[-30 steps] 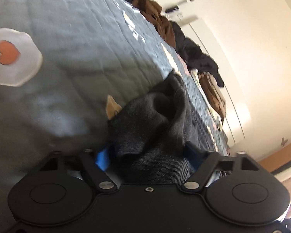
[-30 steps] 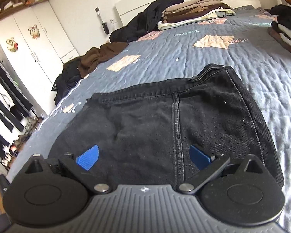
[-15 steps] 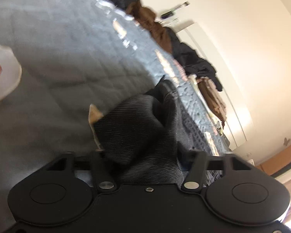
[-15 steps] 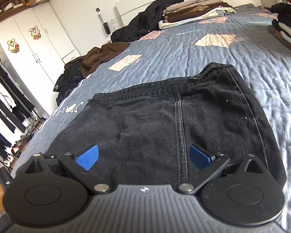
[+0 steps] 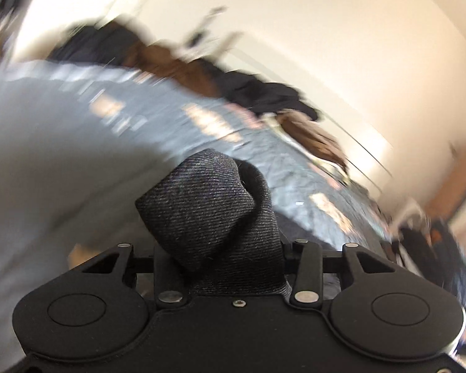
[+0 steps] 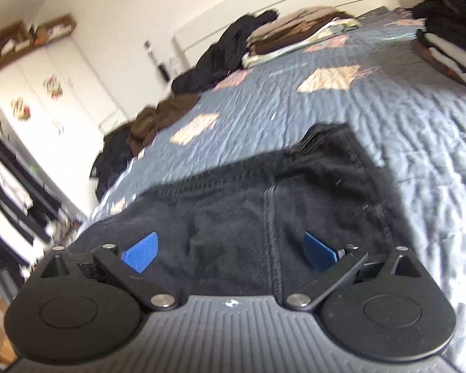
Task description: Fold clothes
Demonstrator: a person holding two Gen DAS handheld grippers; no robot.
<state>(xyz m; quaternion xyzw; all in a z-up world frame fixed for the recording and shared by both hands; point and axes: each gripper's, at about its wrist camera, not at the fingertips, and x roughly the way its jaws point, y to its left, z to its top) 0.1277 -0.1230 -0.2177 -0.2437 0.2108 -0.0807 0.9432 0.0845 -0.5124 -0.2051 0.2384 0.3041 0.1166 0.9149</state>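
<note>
Gripping a bunched fold of the black denim garment (image 5: 208,214), the left gripper (image 5: 220,258) has its jaws drawn in tight on the cloth; the fingertips themselves are buried under the fabric and do not show. The bunch stands up out of the jaws in a rounded lump, twill weave sharp, while everything behind it is smeared by blur. In the right wrist view, the garment (image 6: 264,205) lies spread flat on the blue-grey quilted bedspread (image 6: 419,130), waistband edge away from the camera, a centre seam running down toward the gripper. The right gripper (image 6: 230,251) sits just over the near part of the denim, jaws wide apart, blue pads (image 6: 139,250) both bare with nothing between them; contact with the cloth cannot be judged. Containers: two open cardboard boxes (image 6: 56,28) sit on top of the white wardrobe (image 6: 62,99) at upper left, contents too blurred to identify. Along the headboard side, a stack of folded tan and brown clothes (image 6: 298,31) lies beside a loose black heap (image 6: 220,59); a second folded stack (image 6: 450,40) sits at the right edge. Dark garments hang at far left (image 6: 9,192).
</note>
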